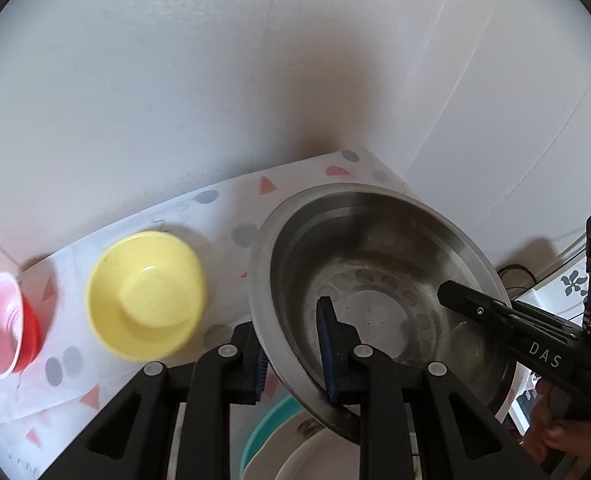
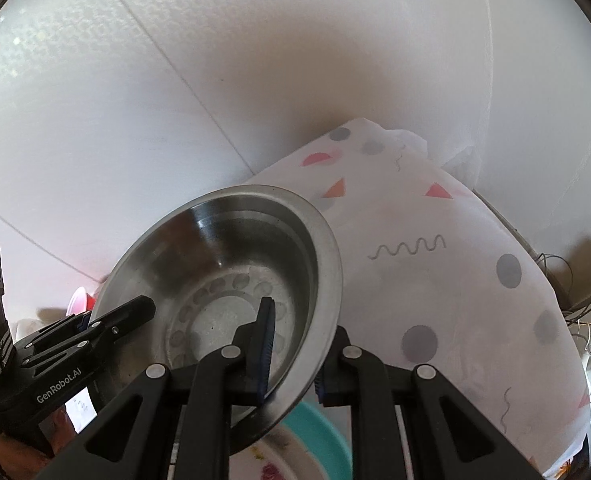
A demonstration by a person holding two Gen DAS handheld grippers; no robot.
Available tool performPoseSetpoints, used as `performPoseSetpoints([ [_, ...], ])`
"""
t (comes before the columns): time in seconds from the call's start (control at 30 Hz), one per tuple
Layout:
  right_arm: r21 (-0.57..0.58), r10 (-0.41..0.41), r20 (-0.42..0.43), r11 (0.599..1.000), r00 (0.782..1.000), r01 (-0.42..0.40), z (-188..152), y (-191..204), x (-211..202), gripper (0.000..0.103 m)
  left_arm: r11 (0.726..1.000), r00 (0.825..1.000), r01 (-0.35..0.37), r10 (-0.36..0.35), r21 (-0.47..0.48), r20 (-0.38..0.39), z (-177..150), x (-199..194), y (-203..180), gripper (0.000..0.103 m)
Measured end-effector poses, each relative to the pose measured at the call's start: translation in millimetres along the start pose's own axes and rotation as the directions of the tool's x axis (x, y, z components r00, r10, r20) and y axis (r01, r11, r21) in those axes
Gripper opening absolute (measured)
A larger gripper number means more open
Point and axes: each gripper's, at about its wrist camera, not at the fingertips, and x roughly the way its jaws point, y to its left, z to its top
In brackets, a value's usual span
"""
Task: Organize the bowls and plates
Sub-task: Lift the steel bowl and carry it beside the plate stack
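Left view: the left gripper (image 1: 295, 344) is clamped on the near rim of the steel bowl (image 1: 375, 264), one finger inside, one outside. A yellow bowl (image 1: 145, 296) and a red bowl (image 1: 3, 324) sit left of the fingers; a teal plate (image 1: 261, 436) lies below them

Right view: the right gripper (image 2: 295, 354) pinches the opposite rim, held over the plates. Judging by this, the bowl is mid-transfer and sorting remains unfinished

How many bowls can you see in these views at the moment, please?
3. The steel bowl is held tilted by both grippers, the yellow bowl sits on the patterned cloth, and the red bowl lies beyond it at the left edge. Others may be hidden.
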Motion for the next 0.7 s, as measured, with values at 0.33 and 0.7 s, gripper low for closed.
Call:
performPoseSetpoints([
  [0.33, -0.068, 0.031, -0.024, 0.997, 0.999, -0.032, -21.0, 56.7, 18.4, 0.016, 0.997, 0.999, -0.042, 0.044, -0.06, 0.026, -41.9, -46.6, 54.5, 0.022],
  [0.7, -0.139, 0.066, -0.069, 0.987, 0.995, -0.075, -56.6, 115.2, 43.8, 0.016, 0.988, 0.996, -0.082, 0.086, -0.131, 0.028, -96.8, -89.5, 117.2, 0.022],
])
